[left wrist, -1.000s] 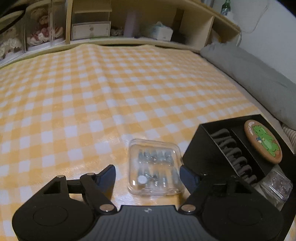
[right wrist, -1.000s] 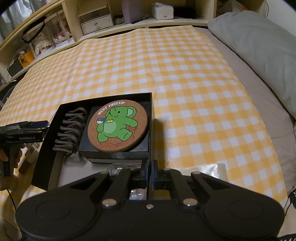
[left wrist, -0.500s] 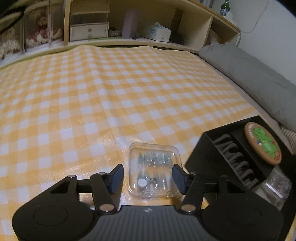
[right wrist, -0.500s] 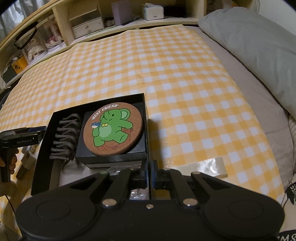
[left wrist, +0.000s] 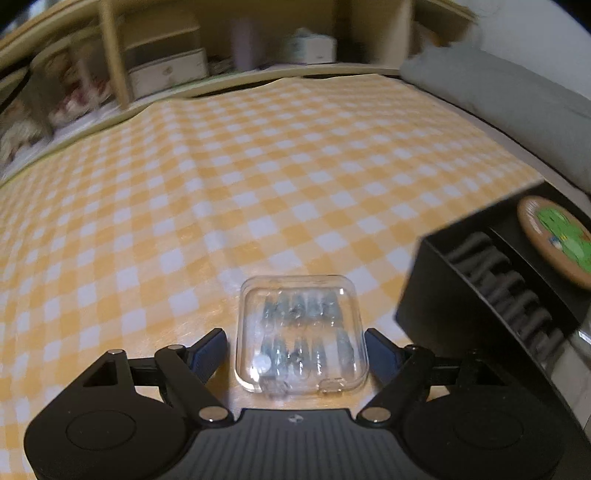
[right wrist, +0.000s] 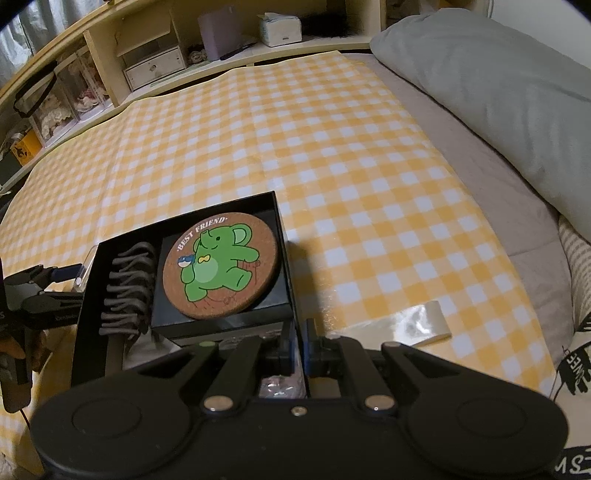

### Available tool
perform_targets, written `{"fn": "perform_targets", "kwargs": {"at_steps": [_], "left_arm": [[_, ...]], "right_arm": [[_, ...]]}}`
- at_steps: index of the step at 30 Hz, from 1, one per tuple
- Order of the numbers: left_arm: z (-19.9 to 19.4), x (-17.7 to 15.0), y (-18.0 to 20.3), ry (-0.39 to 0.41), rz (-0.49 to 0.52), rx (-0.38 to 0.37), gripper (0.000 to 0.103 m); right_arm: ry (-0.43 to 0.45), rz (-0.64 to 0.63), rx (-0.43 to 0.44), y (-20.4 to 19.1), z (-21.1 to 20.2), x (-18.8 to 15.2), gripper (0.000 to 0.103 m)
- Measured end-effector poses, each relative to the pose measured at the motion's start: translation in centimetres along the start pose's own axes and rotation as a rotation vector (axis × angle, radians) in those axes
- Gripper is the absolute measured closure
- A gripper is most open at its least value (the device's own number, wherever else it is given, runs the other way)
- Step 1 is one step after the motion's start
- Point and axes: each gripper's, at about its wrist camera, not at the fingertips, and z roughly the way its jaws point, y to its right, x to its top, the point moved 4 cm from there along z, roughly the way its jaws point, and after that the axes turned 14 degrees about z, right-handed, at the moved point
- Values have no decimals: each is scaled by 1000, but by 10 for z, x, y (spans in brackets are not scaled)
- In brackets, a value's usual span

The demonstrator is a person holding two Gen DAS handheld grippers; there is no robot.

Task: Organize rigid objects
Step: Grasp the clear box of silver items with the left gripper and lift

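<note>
Left hand-held gripper (left wrist: 295, 350) was released, jaws spread and just widened again after a brief narrowing. The clear plastic case (left wrist: 301, 332) lay between the fingers (left wrist: 208, 352) with a sliver of gap on each side, pads not pressing it. The case sat flat on the yellow checked cloth (left wrist: 229, 192), lid shut, two rows of small metal bits visible inside. Left wrist view was motion-blurred.

Just right of the case, near but apart, stood the black box (left wrist: 417, 295). A row of grey hooks (left wrist: 509, 291) sat in its left compartment, and a cork coaster (left wrist: 554, 240) with a green elephant lay beyond them.

Right hand-held gripper (right wrist: 299, 343) was clenched, fingers together on the thin near wall of the black box (right wrist: 184, 218) at its right corner. A crinkly clear bag (right wrist: 279, 386) showed just below the fingertips, inside the box. In the right wrist view the cork coaster (right wrist: 221, 269) rested on a smaller black inner box (right wrist: 221, 321); grey hooks (right wrist: 127, 288) ran beside it on the left. The left hand-held gripper (right wrist: 62, 273) poked in at the left edge, a person's hand (right wrist: 14, 343) behind it.

A strip of clear tape or film (right wrist: 417, 328) lay on the cloth to the right. Farther off were a grey pillow (right wrist: 491, 88) at right and a wooden shelf (right wrist: 155, 62) with a drawer unit, a tissue box (right wrist: 279, 29) and a purple container at the back.
</note>
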Motion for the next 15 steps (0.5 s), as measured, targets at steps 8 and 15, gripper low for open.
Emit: {"fn": "perform_targets", "kwargs": {"at_steps": [8,15], "left_arm": [[-2,-2,-16,-19,-69,39,27],[0,1,-22,-5,-217,44,26]], "right_arm": [[6,-18,-11,-1,-1,-2,99],[9,-24,-16,-2,-1,-3,98]]}}
